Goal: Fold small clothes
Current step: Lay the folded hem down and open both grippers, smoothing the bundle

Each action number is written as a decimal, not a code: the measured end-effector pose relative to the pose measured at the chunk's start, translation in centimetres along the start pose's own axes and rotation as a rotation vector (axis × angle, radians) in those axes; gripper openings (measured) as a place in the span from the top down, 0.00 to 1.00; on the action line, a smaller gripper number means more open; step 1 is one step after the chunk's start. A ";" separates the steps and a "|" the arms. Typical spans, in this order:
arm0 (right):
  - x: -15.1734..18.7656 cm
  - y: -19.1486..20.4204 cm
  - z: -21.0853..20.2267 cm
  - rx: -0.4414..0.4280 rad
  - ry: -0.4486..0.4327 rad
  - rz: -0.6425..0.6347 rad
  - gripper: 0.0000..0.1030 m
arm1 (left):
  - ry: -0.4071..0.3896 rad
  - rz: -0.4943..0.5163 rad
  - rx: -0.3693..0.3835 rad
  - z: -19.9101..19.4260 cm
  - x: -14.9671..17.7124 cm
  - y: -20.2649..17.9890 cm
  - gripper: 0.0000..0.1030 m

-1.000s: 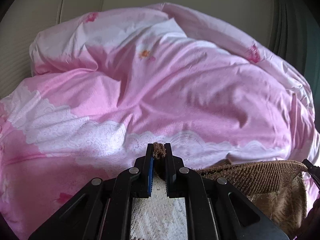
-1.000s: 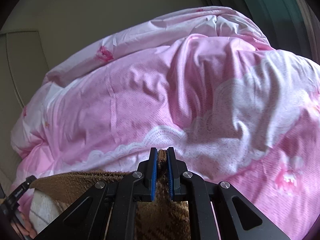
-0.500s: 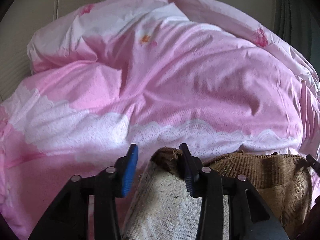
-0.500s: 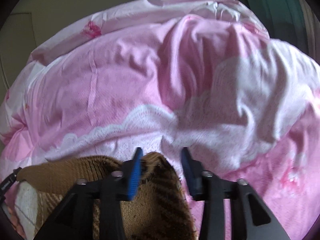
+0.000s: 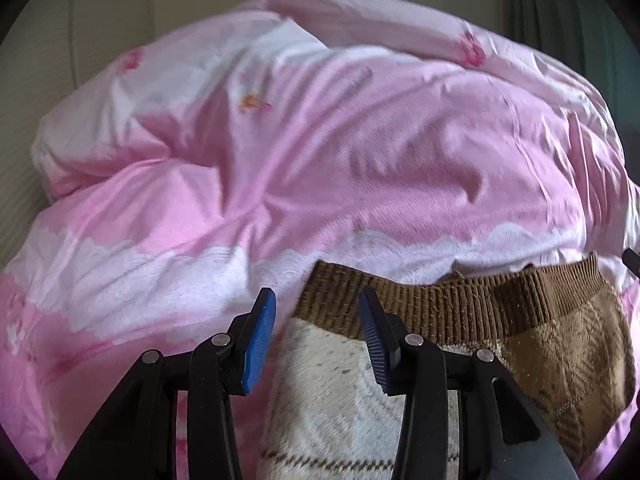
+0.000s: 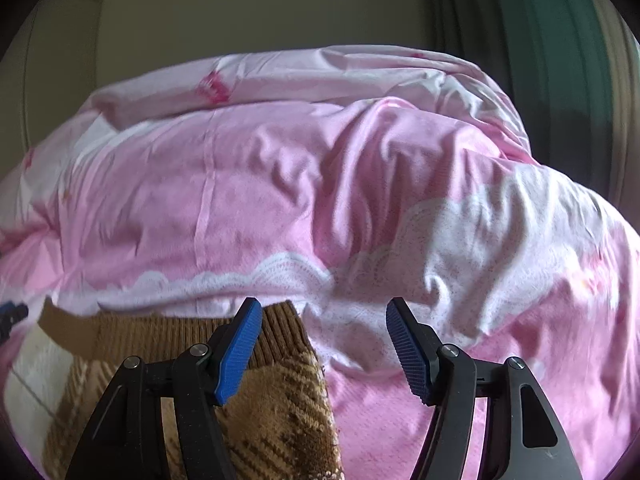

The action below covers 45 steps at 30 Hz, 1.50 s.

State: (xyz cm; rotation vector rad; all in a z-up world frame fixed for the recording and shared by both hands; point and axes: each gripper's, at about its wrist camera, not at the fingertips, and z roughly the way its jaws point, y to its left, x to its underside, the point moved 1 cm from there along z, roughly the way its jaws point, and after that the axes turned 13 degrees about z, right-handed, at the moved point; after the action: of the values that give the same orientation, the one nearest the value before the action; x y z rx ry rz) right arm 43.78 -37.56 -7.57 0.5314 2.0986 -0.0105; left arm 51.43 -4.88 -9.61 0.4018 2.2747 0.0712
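Note:
A small brown and cream knitted garment (image 5: 460, 344) with a ribbed brown hem lies on the pink quilt (image 5: 320, 168). My left gripper (image 5: 316, 328) is open, its blue pads either side of the garment's left hem corner, holding nothing. In the right wrist view the garment (image 6: 280, 408) lies at the lower left on the quilt (image 6: 320, 184). My right gripper (image 6: 324, 340) is open and empty, its left pad over the garment's right hem corner.
The rumpled pink and white quilt fills both views. A beige wall (image 6: 240, 8) stands behind it and a dark green curtain (image 6: 560, 40) hangs at the right. The tip of the other gripper (image 6: 12, 316) shows at the left edge.
Both grippers were shut on the garment's hem corners a second ago. Both have opened, let go, and drawn back a little; the garment now lies on the quilt.

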 end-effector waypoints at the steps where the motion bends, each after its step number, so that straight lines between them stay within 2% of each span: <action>1: 0.1 0.2 0.2 -0.003 0.002 -0.012 0.36 | 0.016 0.001 0.014 0.5 -0.1 -0.1 0.58; 5: 0.5 0.7 2.2 -0.013 0.069 -0.021 0.36 | 0.125 0.005 0.086 3.7 -0.3 -0.1 0.53; 7: 0.8 0.7 3.6 0.002 0.118 -0.021 0.36 | 0.144 0.026 0.112 4.7 -0.4 -0.4 0.47; 9: 1.1 0.8 5.1 -0.002 0.171 -0.020 0.36 | 0.156 0.032 0.126 5.3 -0.5 -0.6 0.47; 10: 1.2 0.8 5.5 -0.005 0.184 -0.019 0.38 | 0.157 0.027 0.128 5.4 -0.5 -0.6 0.52; 11: 1.4 0.8 6.0 -0.003 0.194 -0.019 0.41 | 0.154 0.022 0.126 5.5 -0.5 -0.6 0.61; 12: 1.5 0.9 6.2 -0.007 0.199 -0.019 0.66 | 0.156 0.022 0.109 5.6 -0.4 -0.7 0.86; 13: 1.7 1.0 6.6 -0.034 0.216 -0.021 0.87 | 0.161 0.018 0.086 5.7 -0.4 -0.6 0.88; 19: 1.4 1.0 6.8 0.019 0.180 0.008 0.90 | 0.140 -0.061 -0.004 6.0 -0.1 0.0 0.89; 23: 1.3 0.7 7.5 0.066 0.193 0.017 0.90 | 0.157 -0.066 -0.026 6.5 -0.2 -0.1 0.89; 26: 1.3 1.5 7.3 0.093 0.201 -0.004 0.86 | 0.145 -0.073 -0.014 5.6 -0.4 -0.1 0.87; 27: 1.1 1.6 7.0 0.087 0.196 0.004 0.78 | 0.138 -0.078 -0.010 5.1 -0.5 -0.1 0.86; 28: 0.9 1.7 6.4 0.083 0.186 0.011 0.64 | 0.129 -0.081 -0.010 4.4 -0.5 -0.1 0.85; 30: 0.6 2.1 5.0 0.085 0.149 0.018 0.48 | 0.110 -0.078 -0.004 3.0 -0.5 -0.3 0.83; 31: 0.3 2.1 4.1 0.082 0.131 0.022 0.46 | 0.100 -0.074 -0.001 2.2 -0.4 -0.5 0.80; 35: -0.1 2.3 0.3 0.046 0.095 0.026 0.45 | 0.065 -0.052 0.001 -1.5 0.1 -1.6 0.74; 37: 0.0 2.3 -1.5 0.027 0.086 0.031 0.45 | 0.054 -0.046 0.012 -3.5 0.7 -2.1 0.67; 39: 0.2 2.5 -3.4 0.012 0.082 0.036 0.45 | 0.032 -0.039 0.007 -5.8 1.6 -2.5 0.53; 41: 0.6 2.2 -5.4 0.001 0.077 0.040 0.45 | 0.013 -0.031 0.008 -8.1 2.6 -2.8 0.48; 43: 1.7 1.7 -7.3 -0.003 0.072 0.044 0.38 | 0.001 -0.031 0.014 -10.0 3.8 -3.1 0.44; 45: 2.5 0.8 -9.1 -0.005 0.066 0.053 0.34 | -0.012 -0.034 0.022 -11.9 5.1 -3.4 0.43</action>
State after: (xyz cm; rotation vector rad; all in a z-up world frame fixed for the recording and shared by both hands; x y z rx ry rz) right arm 35.61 -34.01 -4.36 0.5912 2.1475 0.0438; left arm 38.63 -5.62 -5.87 0.3736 2.2718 0.0259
